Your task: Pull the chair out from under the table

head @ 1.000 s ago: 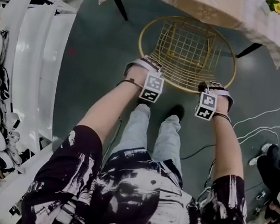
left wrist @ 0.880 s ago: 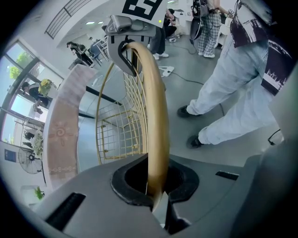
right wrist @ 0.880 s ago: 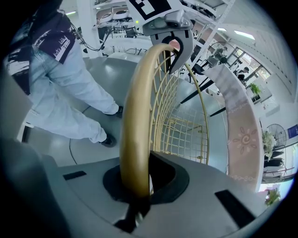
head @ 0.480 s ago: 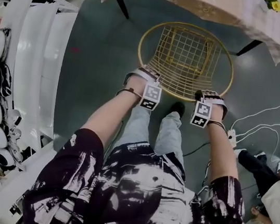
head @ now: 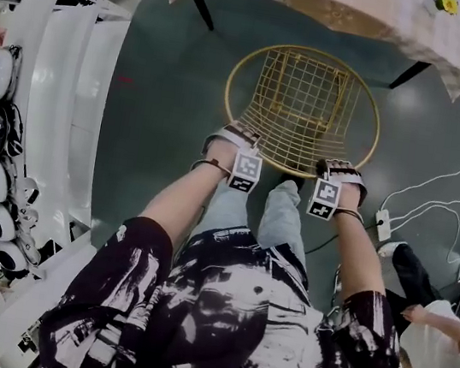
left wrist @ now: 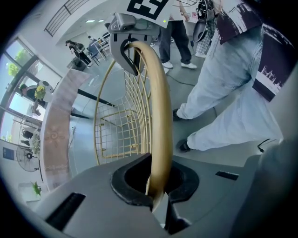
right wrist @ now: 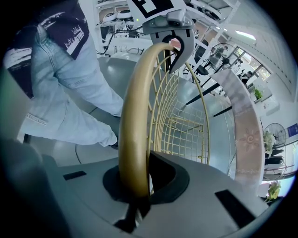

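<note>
A round gold wire chair (head: 303, 104) stands on the grey floor just in front of a table (head: 328, 4) draped with a pale patterned cloth. Both grippers hold the near arc of its thick gold rim (left wrist: 158, 116). My left gripper (head: 237, 139) is shut on the rim's left part, and the hoop runs between its pads (left wrist: 156, 193). To the right, my right gripper (head: 337, 171) is shut on the same rim (right wrist: 135, 139), which passes through its pads (right wrist: 135, 195). Each gripper view shows the other gripper clamped further along the hoop. My legs stand right behind the chair.
White shelving (head: 60, 109) with round appliances lines the left side. Dark table legs (head: 197, 9) stand on either side of the chair. White cables and a power strip (head: 382, 222) lie on the floor at right, where another person (head: 441, 325) stands.
The chair has slid toward me, away from the table, so more of its wire seat shows beyond the cloth. Both grippers came back with it, still clamped on the rim.
</note>
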`<state>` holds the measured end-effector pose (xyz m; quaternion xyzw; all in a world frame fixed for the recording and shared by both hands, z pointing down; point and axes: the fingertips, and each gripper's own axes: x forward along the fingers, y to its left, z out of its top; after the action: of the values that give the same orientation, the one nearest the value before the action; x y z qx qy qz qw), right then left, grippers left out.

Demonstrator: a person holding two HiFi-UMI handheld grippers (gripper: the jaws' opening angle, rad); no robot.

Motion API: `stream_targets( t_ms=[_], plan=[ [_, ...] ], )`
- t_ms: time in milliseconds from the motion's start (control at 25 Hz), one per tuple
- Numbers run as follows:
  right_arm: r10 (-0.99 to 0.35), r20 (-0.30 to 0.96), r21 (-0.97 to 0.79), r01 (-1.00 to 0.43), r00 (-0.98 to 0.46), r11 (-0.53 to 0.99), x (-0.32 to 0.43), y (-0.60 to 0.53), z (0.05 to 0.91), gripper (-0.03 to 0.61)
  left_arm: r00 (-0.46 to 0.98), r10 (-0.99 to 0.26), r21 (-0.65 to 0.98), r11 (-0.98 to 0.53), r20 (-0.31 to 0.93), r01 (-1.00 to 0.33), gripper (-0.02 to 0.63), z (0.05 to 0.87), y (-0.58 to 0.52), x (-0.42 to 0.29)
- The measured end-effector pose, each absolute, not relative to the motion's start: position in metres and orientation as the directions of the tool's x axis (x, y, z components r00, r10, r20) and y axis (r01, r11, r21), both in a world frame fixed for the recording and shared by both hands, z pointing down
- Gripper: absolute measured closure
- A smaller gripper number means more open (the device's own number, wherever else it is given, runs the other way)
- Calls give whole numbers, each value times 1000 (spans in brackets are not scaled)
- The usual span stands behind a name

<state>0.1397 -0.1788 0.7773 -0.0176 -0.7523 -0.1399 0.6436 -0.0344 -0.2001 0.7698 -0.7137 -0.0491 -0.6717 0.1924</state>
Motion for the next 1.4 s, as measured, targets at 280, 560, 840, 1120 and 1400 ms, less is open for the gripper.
stream_targets(
  t_ms=[280, 560, 840, 1120, 1400],
  plan=[
    [-157, 971, 192, 202, -178, 960, 139, -155, 778, 574, 93, -190, -210, -919, 977, 334, 595, 771, -176, -35],
    [-156, 974, 186, 182, -166, 965, 133, -54, 777, 572, 106, -184, -210, -913, 977, 349, 595, 771, -79, -41],
    [-151, 975, 181, 187, -164, 966, 137, -18, 777, 574, 114, -177, -206, -916, 978, 344, 595, 769, -42, -37],
    [-142, 976, 174, 192, -167, 966, 136, -13, 778, 572, 111, -165, -193, -921, 980, 339, 595, 771, -36, -38],
    [-156, 974, 190, 227, -162, 955, 137, -12, 781, 566, 105, -138, -166, -922, 985, 351, 592, 774, -36, -39]
  ],
)
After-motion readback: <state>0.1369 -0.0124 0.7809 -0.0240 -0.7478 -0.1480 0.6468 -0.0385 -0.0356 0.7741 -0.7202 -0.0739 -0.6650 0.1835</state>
